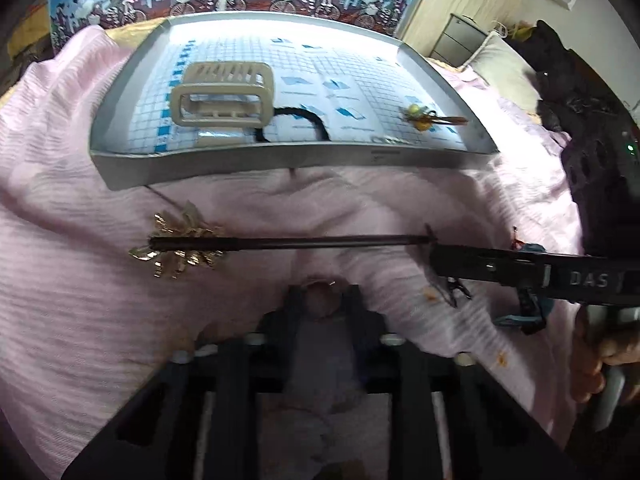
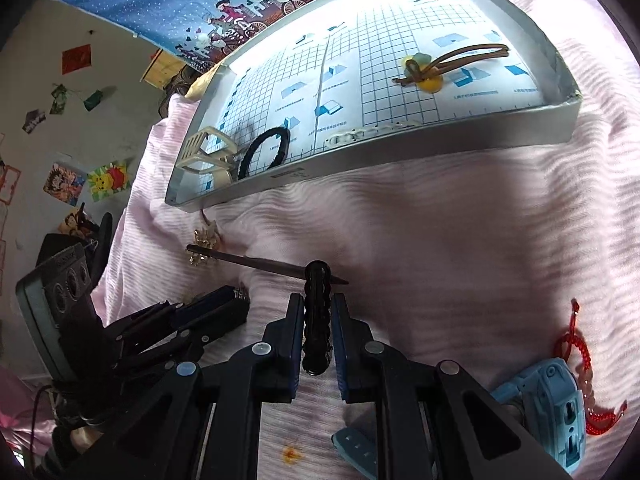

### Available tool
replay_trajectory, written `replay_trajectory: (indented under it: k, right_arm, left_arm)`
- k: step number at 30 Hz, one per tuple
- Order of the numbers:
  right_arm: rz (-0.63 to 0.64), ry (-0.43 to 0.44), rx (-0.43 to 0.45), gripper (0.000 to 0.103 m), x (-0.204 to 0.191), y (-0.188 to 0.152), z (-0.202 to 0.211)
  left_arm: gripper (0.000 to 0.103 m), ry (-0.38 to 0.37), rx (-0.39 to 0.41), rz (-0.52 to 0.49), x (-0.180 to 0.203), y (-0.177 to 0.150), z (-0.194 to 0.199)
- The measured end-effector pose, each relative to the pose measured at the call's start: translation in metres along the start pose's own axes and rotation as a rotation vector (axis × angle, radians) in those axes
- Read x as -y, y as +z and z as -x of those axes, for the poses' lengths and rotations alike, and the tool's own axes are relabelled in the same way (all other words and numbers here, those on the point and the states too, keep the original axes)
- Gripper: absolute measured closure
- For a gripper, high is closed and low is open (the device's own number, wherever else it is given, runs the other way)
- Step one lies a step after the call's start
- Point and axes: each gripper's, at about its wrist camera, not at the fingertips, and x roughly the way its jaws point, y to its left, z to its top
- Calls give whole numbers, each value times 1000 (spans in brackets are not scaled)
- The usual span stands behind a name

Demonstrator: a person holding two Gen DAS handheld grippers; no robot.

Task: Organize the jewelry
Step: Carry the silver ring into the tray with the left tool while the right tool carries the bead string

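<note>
One hairpin with a gold flower hangs above the pink blanket, held near its tip by the right gripper, fingers closed on it. At 12 o'clock stands the tray. The left gripper is almost closed; whether it holds anything, I cannot tell.

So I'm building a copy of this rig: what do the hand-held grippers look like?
Both are black. The right hand-held gripper has flat fingers with blue pads, round pale pivot caps, and white "DAS" lettering along its side. The left hand-held gripper shows similar black linkages.
</note>
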Motion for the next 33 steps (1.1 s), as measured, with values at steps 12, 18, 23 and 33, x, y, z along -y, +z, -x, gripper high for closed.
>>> replay_trajectory:
  k: [12, 18, 23, 33]
  right_arm:
    - [94, 31, 100, 90, -17, 5, 23]
    - [167, 29, 258, 90, -25, 20, 47]
    - [193, -13, 365, 90, -22, 44, 56]
    - [234, -130, 398, 90, 2, 54, 37]
  left_arm:
    - [87, 29, 89, -94, 20, -5, 21]
    - [87, 34, 241, -9, 17, 12, 43]
    - [87, 55, 329, 20, 20, 41, 43]
    - [87, 35, 299, 45, 11, 80, 1]
